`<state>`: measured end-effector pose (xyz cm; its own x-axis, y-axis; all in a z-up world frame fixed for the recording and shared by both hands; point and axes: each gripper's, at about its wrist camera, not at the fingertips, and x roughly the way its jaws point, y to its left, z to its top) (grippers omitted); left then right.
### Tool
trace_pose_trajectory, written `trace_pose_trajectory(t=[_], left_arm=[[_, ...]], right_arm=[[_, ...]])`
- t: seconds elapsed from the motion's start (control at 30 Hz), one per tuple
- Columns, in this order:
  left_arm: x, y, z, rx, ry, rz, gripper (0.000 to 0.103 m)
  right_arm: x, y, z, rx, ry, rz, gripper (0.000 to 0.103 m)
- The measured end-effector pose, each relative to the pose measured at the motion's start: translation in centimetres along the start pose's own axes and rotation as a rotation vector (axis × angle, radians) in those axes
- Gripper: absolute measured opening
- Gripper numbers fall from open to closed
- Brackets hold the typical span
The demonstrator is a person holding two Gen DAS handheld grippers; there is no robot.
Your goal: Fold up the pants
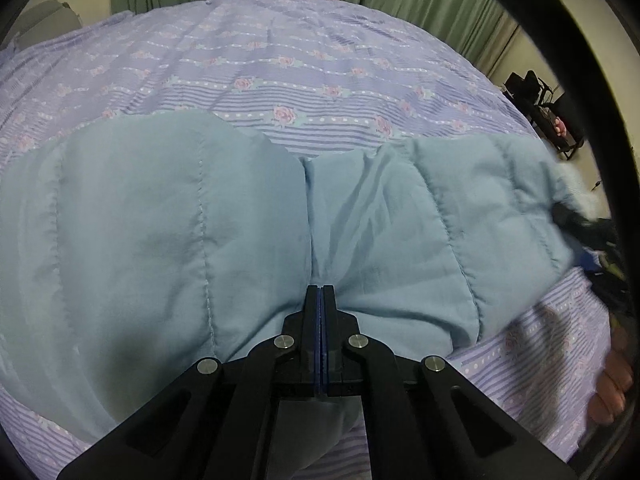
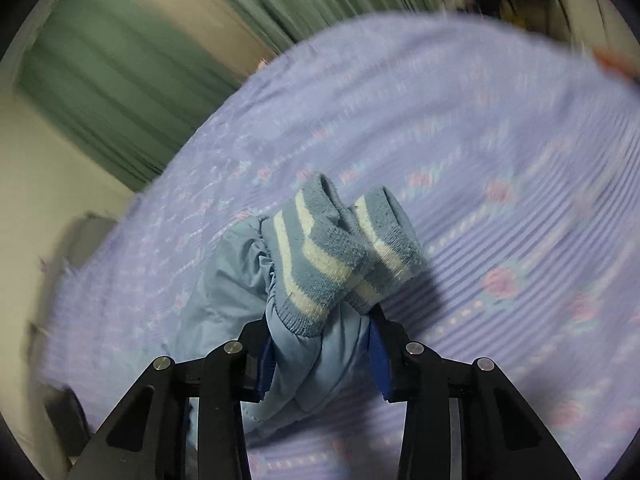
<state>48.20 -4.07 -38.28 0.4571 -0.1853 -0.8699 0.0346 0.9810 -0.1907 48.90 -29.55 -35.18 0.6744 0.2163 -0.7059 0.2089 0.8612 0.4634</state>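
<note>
Light blue quilted pants (image 1: 180, 220) lie spread across a lilac flowered bedsheet (image 1: 280, 60). In the left wrist view my left gripper (image 1: 320, 289) is shut at the pants' near edge, on the centre seam, and the cloth puckers toward its tips. In the right wrist view the two leg ends with blue-and-white striped knit cuffs (image 2: 320, 248) stick up from between the blue pads (image 2: 266, 364) of my right gripper (image 2: 320, 320), which is shut on the bunched legs just below the cuffs. The bedsheet (image 2: 500, 160) behind them is motion-blurred. At the pants' right end, the left wrist view shows a blurred dark shape.
Green curtains (image 1: 420, 0) hang behind the bed. A black chair-like frame (image 1: 552, 116) stands on the floor past the bed's right side. Part of a person's bare foot or hand (image 1: 612, 384) shows at the lower right edge.
</note>
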Motion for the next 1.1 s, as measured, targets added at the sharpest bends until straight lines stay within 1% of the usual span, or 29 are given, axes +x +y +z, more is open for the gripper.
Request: trace_pose_trajectory(t=[0.07,0.13,0.17,0.23,0.27,0.33,0.37,0.43,0.5,0.63,0.7,0.77,0.83,0.87,0.97,1.1], left_arm=[[0.2,0.2,0.1,-0.007,0.009,-0.005,0.004],[0.3,0.4,0.4,-0.015,0.023,-0.013,0.004],[0.1,0.4,0.6,-0.01,0.031,-0.016,0.004],[-1.5,0.5,1.5,-0.008,0.035,-0.013,0.004],[-3.2,0.7,2.0,-0.016,0.005,-0.003,0.004],[-7.0,1.4,2.6,-0.028,-0.082,0.002,0.031],[-8.9,1.9,2.8,-0.029,-0.118,0.014,0.051],[-12.5,3.1,3.0,-0.01,-0.188,0.062,0.051],[-15.3,4.8,2.7,0.0,-0.229,0.108,0.051],[-18.5,8.8,1.5,-0.043,-0.256,0.164,0.051],[-19.4,10.9,0.5,-0.072,-0.262,0.196,0.051],[-20.0,12.9,-0.7,-0.108,-0.256,0.215,0.051],[-20.6,14.8,-2.0,-0.146,-0.251,0.215,0.049],[-20.9,15.7,-2.6,-0.162,-0.249,0.216,0.045],[-21.2,17.2,-3.8,-0.18,-0.242,0.236,0.044],[-21.5,19.0,-5.5,-0.191,-0.234,0.259,0.044]], right_arm=[[-2.5,3.6,-0.5,-0.168,-0.068,-0.08,0.039],[-4.1,6.8,-1.0,-0.3,-0.108,-0.137,0.039],[-4.6,7.8,-1.2,-0.343,-0.121,-0.155,0.039],[-5.6,10.4,-1.5,-0.445,-0.156,-0.203,0.039],[-6.0,11.4,-1.5,-0.479,-0.17,-0.214,0.039],[-6.8,13.0,-1.4,-0.515,-0.183,-0.206,0.039],[-7.1,13.6,-1.3,-0.525,-0.186,-0.205,0.039],[-7.7,15.3,-1.4,-0.556,-0.2,-0.201,0.039],[-8.3,17.5,-1.8,-0.588,-0.214,-0.185,0.039],[-8.9,22.0,-4.2,-0.658,-0.245,-0.133,0.039],[-9.3,24.1,-5.9,-0.697,-0.25,-0.102,0.039],[-8.6,26.3,-7.5,-0.74,-0.246,-0.076,0.039],[-7.8,28.3,-9.3,-0.797,-0.239,-0.057,0.039],[-7.2,29.4,-10.3,-0.83,-0.233,-0.053,0.039],[-5.2,31.8,-13.1,-0.903,-0.197,-0.028,0.039],[-2.8,33.7,-16.8,-0.998,-0.167,-0.021,0.039]])
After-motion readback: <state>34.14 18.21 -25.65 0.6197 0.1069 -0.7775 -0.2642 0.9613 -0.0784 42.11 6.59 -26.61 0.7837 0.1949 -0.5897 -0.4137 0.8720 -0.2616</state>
